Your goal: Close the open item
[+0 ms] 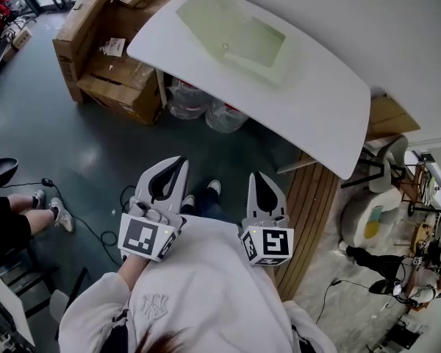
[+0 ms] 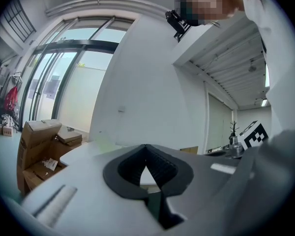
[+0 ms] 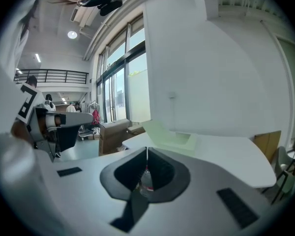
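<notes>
A pale green box [image 1: 239,35] lies on the white table [image 1: 316,109] at the far side, its lid raised and leaning back. It shows in the right gripper view too, the green box [image 3: 169,136] sitting beyond my jaws. My left gripper [image 1: 178,160] and right gripper [image 1: 259,175] are held side by side close to my body, well short of the table's near edge. Both point toward the table. The jaws of each meet at the tips with nothing between them, as seen at the left gripper [image 2: 146,146] and right gripper [image 3: 147,149].
Open cardboard boxes [image 1: 106,46] stand on the floor left of the table. Clear plastic bags [image 1: 206,109] lie under it. A wooden panel [image 1: 309,204] runs along the right, with a chair [image 1: 367,219] beyond. A seated person's legs [image 1: 29,208] are at far left.
</notes>
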`<action>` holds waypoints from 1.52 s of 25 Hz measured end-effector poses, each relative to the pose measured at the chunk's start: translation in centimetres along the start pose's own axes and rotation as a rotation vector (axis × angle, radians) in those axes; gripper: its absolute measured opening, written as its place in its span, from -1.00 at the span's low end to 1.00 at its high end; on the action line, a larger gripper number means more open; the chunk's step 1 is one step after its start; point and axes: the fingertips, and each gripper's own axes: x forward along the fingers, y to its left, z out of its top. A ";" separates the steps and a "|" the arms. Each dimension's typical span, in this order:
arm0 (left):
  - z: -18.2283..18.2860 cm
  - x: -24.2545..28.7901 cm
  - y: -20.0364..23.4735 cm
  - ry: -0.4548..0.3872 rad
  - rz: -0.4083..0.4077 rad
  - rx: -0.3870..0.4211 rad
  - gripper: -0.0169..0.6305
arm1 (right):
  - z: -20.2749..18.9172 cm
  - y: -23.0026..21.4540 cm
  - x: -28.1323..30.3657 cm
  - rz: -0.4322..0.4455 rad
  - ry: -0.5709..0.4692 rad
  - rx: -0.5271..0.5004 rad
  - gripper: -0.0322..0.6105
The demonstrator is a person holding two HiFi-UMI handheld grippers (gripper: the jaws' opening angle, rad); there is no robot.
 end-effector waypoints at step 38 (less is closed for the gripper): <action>2.7 15.3 -0.2 -0.059 -0.028 0.021 -0.92 | 3.6 -11.3 8.7 -0.021 -0.048 0.007 -0.87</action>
